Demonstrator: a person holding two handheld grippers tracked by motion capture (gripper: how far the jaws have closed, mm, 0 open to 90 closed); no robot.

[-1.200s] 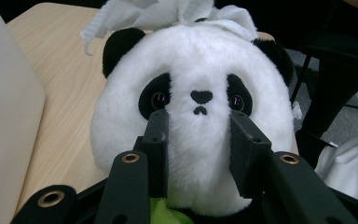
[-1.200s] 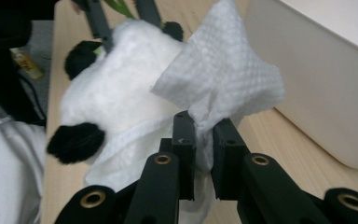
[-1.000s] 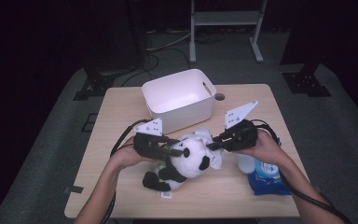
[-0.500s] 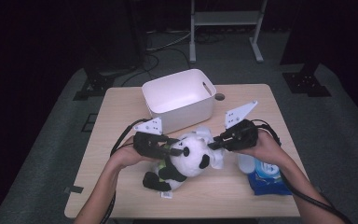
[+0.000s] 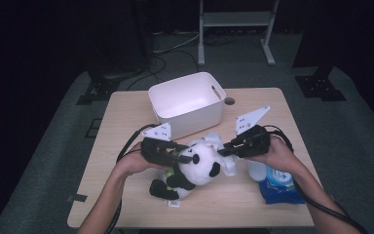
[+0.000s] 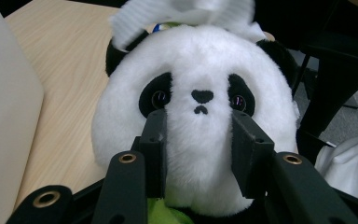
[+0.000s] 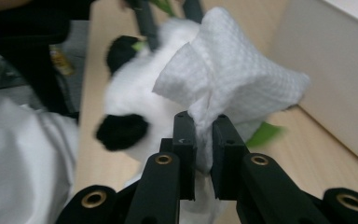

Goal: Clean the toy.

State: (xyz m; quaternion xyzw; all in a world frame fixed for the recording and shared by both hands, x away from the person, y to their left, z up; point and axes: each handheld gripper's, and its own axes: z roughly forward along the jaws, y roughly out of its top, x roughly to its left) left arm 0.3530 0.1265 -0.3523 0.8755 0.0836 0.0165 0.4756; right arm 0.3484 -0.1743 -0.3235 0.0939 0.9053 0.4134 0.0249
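Dark floor surrounds the pale wooden surface [image 5: 126,122], where a white plastic bin [image 5: 187,100] stands behind a soft black-and-white plush panda [image 5: 195,168]. Its muzzle is clenched in the left tool [image 6: 200,140]. The right tool [image 7: 204,140] is clamped on a limp white waffle-weave wipe [image 7: 228,74] lying against the panda's head. Both likely weigh little and squash easily; pinch the wipe at a bunched fold.
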